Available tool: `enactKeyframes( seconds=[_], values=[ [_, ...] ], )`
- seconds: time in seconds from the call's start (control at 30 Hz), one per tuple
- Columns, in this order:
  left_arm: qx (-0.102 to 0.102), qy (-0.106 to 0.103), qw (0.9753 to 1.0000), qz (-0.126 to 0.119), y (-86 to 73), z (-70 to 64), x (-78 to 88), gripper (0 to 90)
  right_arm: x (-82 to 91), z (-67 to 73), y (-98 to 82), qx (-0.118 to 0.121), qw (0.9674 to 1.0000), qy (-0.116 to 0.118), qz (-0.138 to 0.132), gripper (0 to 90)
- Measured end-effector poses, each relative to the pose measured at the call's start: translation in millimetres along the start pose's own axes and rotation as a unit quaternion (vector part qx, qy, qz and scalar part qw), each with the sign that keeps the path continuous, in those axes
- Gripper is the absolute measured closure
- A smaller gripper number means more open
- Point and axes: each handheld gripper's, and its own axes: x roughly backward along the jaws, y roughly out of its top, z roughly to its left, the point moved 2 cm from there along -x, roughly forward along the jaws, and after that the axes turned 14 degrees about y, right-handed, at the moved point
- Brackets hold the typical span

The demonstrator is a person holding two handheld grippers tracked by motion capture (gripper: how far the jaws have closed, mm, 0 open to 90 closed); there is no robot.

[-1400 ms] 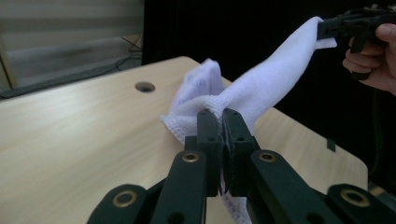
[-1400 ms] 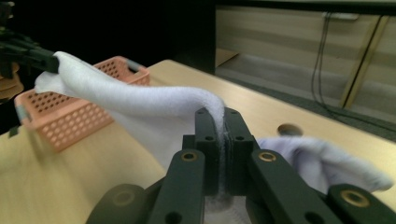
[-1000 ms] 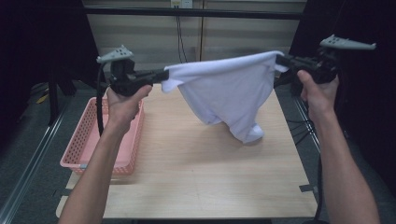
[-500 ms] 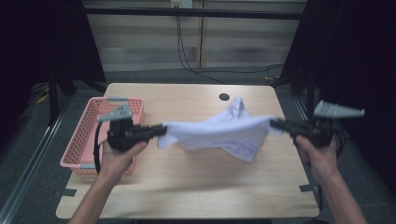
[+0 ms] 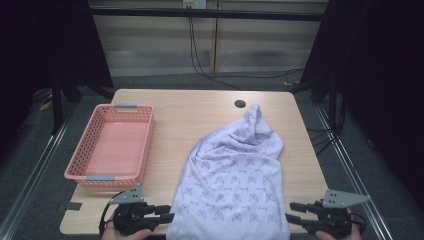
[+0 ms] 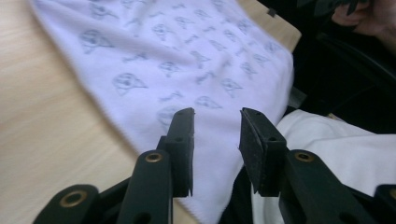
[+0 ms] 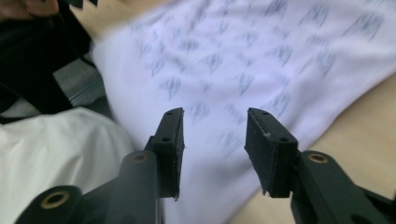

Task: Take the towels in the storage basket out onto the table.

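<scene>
A white garment printed with small grey figures lies spread on the wooden table, its hem hanging over the near edge. My left gripper sits at the garment's near left corner and my right gripper at its near right corner. Both point inward at the cloth. In the left gripper view the left gripper has just been opening, with the garment lying beyond it and nothing pinched. The right gripper has likewise just been opening over the garment, its pads apart from the cloth.
An empty pink basket stands on the table's left side. A round cable hole is at the back, just beyond the garment's far tip. Dark floor and metal rails flank the table.
Both hands came down and toward the near edge, laying the garment that hung stretched between them flat on the table. Both grippers have let go of it and now stand open.
</scene>
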Motion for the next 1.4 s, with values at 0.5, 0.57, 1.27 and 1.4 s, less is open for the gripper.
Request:
enactKeyframes(
  seconds=[0.5,0.57,1.27,1.4],
  values=[
    [-0.053,0.059,0.9959,0.044,67.9,44.0,-111.1,62.0,-94.6,-94.0,48.7,0.032,0.994,-0.05,0.092,50.3],
    [-0.058,0.083,0.9935,0.052,66.7,47.6,-121.2,67.3,-103.2,-101.1,45.8,0.031,0.9916,-0.063,0.108,50.9],
    [-0.066,0.006,0.9942,0.084,16.2,11.5,-59.6,77.5,-60.5,-47.9,19.8,0.021,0.9962,0.005,0.084,69.2],
    [-0.065,0.026,0.9963,0.049,43.0,16.9,-75.7,74.1,-56.2,-77.5,39.6,0.011,0.998,-0.034,0.052,69.3]
  ],
)
